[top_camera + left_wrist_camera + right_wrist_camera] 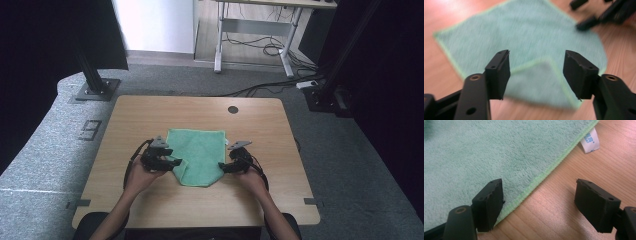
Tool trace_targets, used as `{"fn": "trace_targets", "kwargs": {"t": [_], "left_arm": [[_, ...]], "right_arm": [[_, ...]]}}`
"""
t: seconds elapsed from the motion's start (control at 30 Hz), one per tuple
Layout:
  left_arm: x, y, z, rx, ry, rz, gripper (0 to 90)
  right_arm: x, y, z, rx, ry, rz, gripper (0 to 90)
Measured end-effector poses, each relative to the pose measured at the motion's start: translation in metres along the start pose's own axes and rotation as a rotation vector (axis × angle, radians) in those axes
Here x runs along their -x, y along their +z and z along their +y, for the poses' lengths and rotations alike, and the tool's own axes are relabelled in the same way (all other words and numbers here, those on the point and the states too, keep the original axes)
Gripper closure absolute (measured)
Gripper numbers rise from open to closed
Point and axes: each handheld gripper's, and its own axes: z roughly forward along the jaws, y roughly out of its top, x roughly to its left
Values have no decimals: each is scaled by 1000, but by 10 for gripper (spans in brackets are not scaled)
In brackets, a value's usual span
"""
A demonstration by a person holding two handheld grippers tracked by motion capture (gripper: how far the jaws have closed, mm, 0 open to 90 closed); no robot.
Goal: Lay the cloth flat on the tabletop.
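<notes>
Folding looks to be the work in hand: the green cloth [199, 155] lies flat on the middle of the counter [150, 115], and its near left corner [544, 82] is already turned over onto the cloth's own face, making a slanted fold edge. The rest of the cloth is spread out, with a white label [590, 140] sticking out from its right hem onto bare wood.

The left hand-held gripper [172, 162] sits just at the cloth's left edge, over the folded flap. In the left gripper view its jaws stand apart with nothing between them, the flap lying loose beneath, so I judge that this corner has been let go and the first fold is done.

The right hand-held gripper [223, 166] rests at the cloth's near right edge. In the right gripper view its jaws are wide, one pad [487, 202] over the terry surface and the other over the wood beside the cloth, straddling the stitched hem without pinching it.

The next move probably belongs to the right side: lower the jaws so the hem slides between the pads, close on one layer only, then lift and carry that corner across the cloth toward the folded flap. It calls for a low, flat approach, since the cloth lies tight against the wood.
</notes>
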Motion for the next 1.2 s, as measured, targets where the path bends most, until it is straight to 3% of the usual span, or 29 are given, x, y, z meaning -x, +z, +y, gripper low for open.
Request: {"fn": "trace_targets", "kwargs": {"t": [0.1,0.2,0.33,0.47,0.53,0.63,1.07,1.2], "left_arm": [[5,17,17,-1,14,-20,365],[6,40,24,-69,57,6,363],[1,68,15,-160,55,16,362],[0,74,2,-209,71,58,362],[-2,69,-2,-206,56,47,362],[-4,57,-9,-226,69,77,363],[-20,-9,-61,-265,3,129,363],[-29,-31,-76,-243,-37,152,363]], "right_arm": [[0,0,-1,3,-1,0,230],[0,0,-1,7,2,-1,230],[2,-1,-3,12,-4,2,230],[2,-1,-3,16,-3,2,226],[2,-1,-4,19,-4,1,223],[2,-1,-4,21,-2,1,218],[3,-1,-4,25,-2,1,210],[3,-1,-4,22,1,-1,207]]}}
